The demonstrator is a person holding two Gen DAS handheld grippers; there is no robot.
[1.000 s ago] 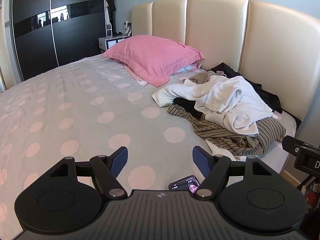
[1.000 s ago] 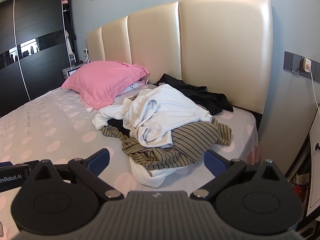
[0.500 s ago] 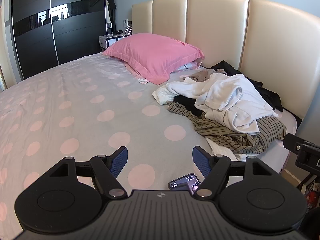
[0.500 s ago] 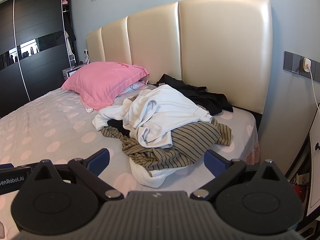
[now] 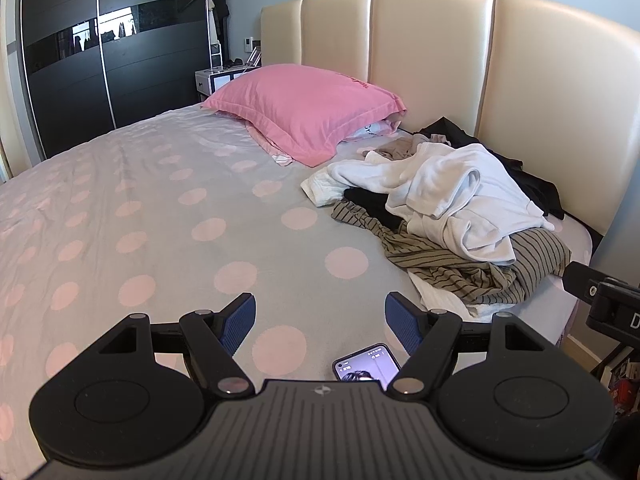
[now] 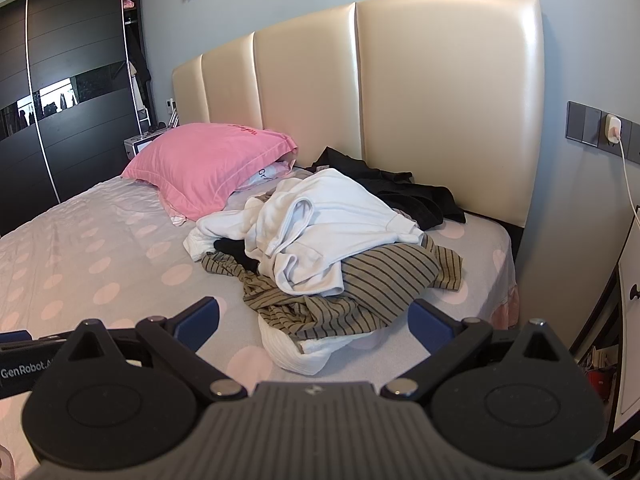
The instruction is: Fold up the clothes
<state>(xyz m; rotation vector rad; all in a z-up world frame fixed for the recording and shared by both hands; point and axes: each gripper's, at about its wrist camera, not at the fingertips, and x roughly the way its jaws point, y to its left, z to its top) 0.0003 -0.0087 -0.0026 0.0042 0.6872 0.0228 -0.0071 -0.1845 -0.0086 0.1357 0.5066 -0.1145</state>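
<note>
The left gripper (image 5: 320,316) hung over the bed (image 5: 160,208) with its jaws spread wide and nothing between them; its blue pads (image 5: 240,320) stood clear of the dotted sheet. A phone (image 5: 366,366) lay on the sheet just under the right finger, its screen lit. The right gripper (image 6: 314,320) was likewise released, jaws wide apart and empty, held short of the clothes and not touching them.

The clothes lay in a loose heap on the right side of the bed, near the headboard (image 6: 440,100). A white top (image 6: 332,224) sat crumpled on top of the heap. Under it spread a striped shirt (image 6: 380,280), olive with dark lines, bunched toward the near edge. A second white piece (image 6: 296,352) poked out below the striped shirt, closest to the right gripper. A black garment (image 6: 404,196) lay behind the heap against the headboard, and another dark piece showed between the white top and the striped shirt.

A pink pillow (image 5: 304,116) rested at the head of the bed, left of the heap and just beside it. A dark wardrobe (image 5: 80,60) stood along the far wall. In the right view a charger (image 6: 612,128) sat plugged into a wall socket beside the headboard, its white cable hanging down
</note>
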